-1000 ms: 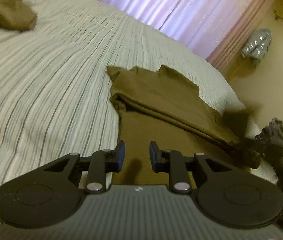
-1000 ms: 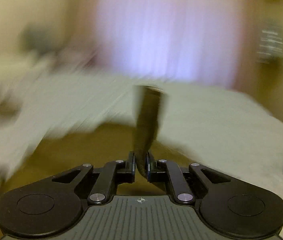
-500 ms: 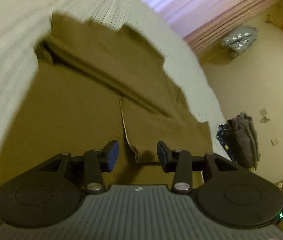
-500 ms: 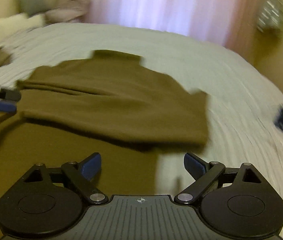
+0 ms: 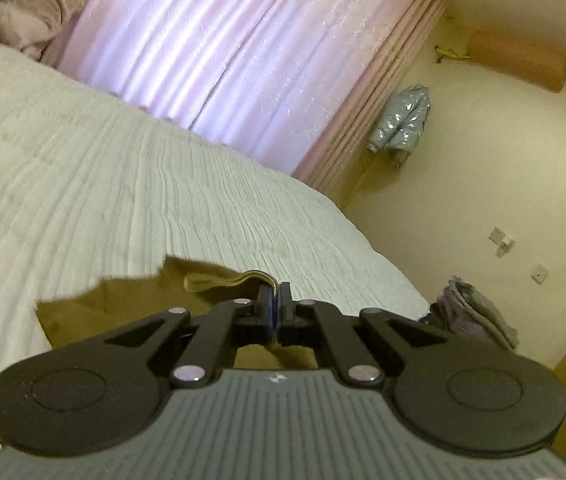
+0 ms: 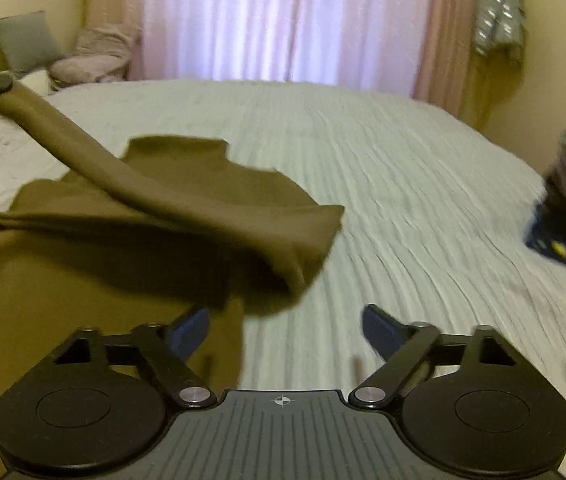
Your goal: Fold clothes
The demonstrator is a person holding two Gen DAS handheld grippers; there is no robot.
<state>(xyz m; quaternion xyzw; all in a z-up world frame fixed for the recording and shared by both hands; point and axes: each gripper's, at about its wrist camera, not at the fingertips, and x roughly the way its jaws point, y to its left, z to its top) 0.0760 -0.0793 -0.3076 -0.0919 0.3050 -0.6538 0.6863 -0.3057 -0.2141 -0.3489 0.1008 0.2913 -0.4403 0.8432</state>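
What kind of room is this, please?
Most likely a bedroom in a home: a wide bed with a pale ribbed cover, pillows at its head, and pink curtains over the window.

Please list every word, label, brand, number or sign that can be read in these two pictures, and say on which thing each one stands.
No readable words, brands or numbers.
A small white emblem on the grey body behind the left claw: too small to read.
A crosshair mark, no letters, on the grey body behind the right claw.
The brown garment shows no label.
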